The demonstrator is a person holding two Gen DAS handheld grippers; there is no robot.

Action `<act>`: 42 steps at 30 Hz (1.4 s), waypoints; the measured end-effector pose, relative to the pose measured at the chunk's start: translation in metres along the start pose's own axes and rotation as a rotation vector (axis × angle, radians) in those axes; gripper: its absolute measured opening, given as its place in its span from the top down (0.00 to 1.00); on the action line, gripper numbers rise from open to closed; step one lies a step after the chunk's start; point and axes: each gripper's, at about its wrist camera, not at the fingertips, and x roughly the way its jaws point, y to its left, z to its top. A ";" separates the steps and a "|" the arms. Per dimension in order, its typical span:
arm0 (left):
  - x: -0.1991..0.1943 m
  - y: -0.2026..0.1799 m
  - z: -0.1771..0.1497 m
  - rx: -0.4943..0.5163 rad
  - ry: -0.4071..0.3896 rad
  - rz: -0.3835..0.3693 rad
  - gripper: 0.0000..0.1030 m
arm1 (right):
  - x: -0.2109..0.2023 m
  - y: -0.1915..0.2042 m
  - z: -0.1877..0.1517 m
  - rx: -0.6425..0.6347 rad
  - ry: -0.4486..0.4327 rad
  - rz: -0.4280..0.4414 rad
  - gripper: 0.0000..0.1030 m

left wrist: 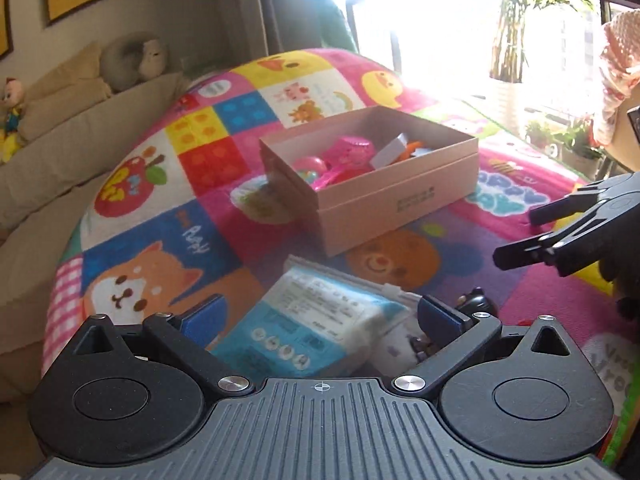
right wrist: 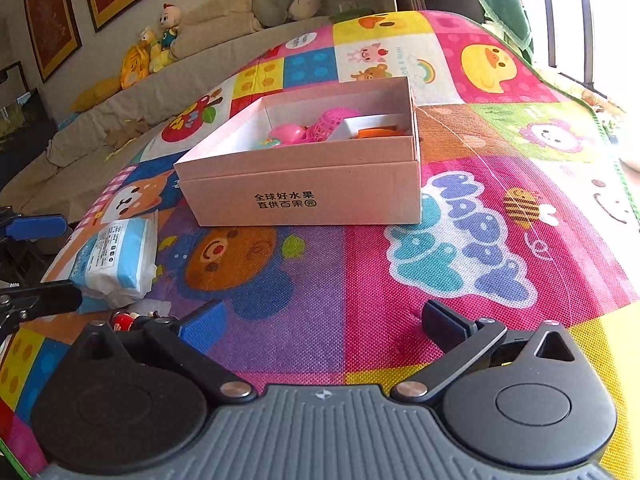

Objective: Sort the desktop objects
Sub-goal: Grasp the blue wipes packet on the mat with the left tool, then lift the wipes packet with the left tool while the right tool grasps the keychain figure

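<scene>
A blue and white tissue pack lies on the colourful play mat. My left gripper is open, with one blue pad on each side of the pack. In the right wrist view the same pack sits at the far left, with the left gripper straddling it. My right gripper is open over bare mat with nothing between its fingers; in the left wrist view the right gripper shows at the right. A small black and red figurine lies beside the pack, figurine.
An open cardboard box, also box, stands mid-mat holding pink toys, an orange piece and a white block. A beige sofa with plush toys runs along the left. The mat's green edge is at the right.
</scene>
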 end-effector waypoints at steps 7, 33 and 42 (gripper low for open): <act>0.038 0.019 -0.015 -0.156 0.108 0.126 0.00 | 0.001 0.001 0.000 -0.015 0.010 -0.004 0.00; -0.003 0.035 -0.054 -0.427 0.030 0.103 0.00 | 0.000 0.057 0.005 -0.340 -0.023 -0.225 0.00; -0.003 0.037 -0.054 -0.439 0.024 0.094 0.00 | -0.011 0.097 -0.004 -0.390 0.028 0.122 0.01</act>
